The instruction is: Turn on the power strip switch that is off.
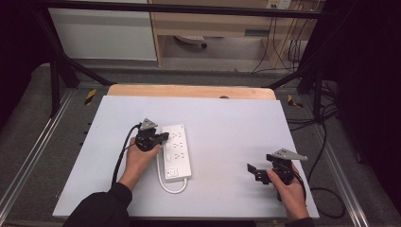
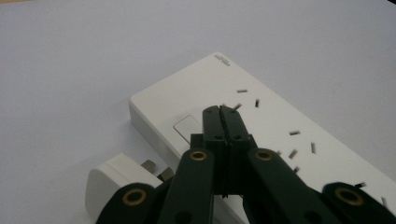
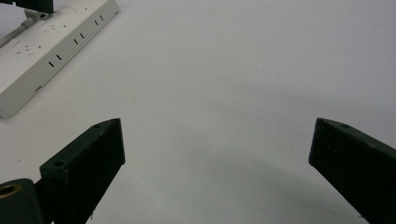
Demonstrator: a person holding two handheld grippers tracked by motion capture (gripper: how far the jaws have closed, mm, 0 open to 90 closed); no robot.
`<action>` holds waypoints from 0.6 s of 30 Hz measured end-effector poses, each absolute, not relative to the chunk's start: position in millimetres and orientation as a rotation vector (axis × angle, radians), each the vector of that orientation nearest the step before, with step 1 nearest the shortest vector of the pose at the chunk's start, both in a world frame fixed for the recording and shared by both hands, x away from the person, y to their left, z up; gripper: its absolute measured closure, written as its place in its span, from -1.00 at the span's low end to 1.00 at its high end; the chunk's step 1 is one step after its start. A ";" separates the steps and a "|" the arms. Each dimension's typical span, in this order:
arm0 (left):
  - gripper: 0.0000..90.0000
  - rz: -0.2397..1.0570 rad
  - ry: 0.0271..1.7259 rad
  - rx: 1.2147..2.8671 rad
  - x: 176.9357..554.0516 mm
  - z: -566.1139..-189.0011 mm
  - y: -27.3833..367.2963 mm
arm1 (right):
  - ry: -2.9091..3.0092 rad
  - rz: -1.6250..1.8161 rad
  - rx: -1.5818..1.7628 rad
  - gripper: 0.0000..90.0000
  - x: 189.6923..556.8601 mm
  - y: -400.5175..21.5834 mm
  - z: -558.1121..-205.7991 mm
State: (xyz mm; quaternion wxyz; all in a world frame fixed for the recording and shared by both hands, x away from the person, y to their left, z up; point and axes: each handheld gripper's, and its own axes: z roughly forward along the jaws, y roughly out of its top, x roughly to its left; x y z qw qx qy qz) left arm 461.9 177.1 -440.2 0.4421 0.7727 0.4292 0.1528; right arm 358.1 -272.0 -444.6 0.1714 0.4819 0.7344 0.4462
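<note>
Power strip (image 1: 176, 152) lies left of centre on the white table (image 1: 227, 127).
Left gripper (image 2: 220, 111), jaws pressed together and empty, hovers over it; its view shows a plug (image 2: 116, 179) beside the strip. Right gripper (image 3: 217, 154) stands wide apart.

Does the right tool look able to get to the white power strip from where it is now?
Probably yes: the open right tool faces the white power strip across bare white tabletop, with nothing lying between them.
</note>
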 end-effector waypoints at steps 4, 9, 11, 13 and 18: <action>1.00 0.380 1.065 1.918 461.9 -440.3 177.1 | 2.085 1.266 1.368 -0.91 358.1 -272.1 -444.6; 1.00 0.389 1.055 1.927 461.4 -440.1 176.9 | 2.084 1.267 1.369 -0.91 358.0 -271.9 -444.6; 1.00 0.388 1.054 1.926 461.2 -440.2 176.8 | 2.085 1.266 1.368 -0.91 358.0 -272.1 -444.6; 1.00 0.390 1.053 1.926 460.9 -440.3 176.8 | 2.084 1.266 1.369 -0.91 358.0 -272.0 -444.5; 1.00 0.386 1.052 1.924 461.0 -440.4 177.0 | 2.084 1.266 1.368 -0.91 358.1 -271.9 -444.6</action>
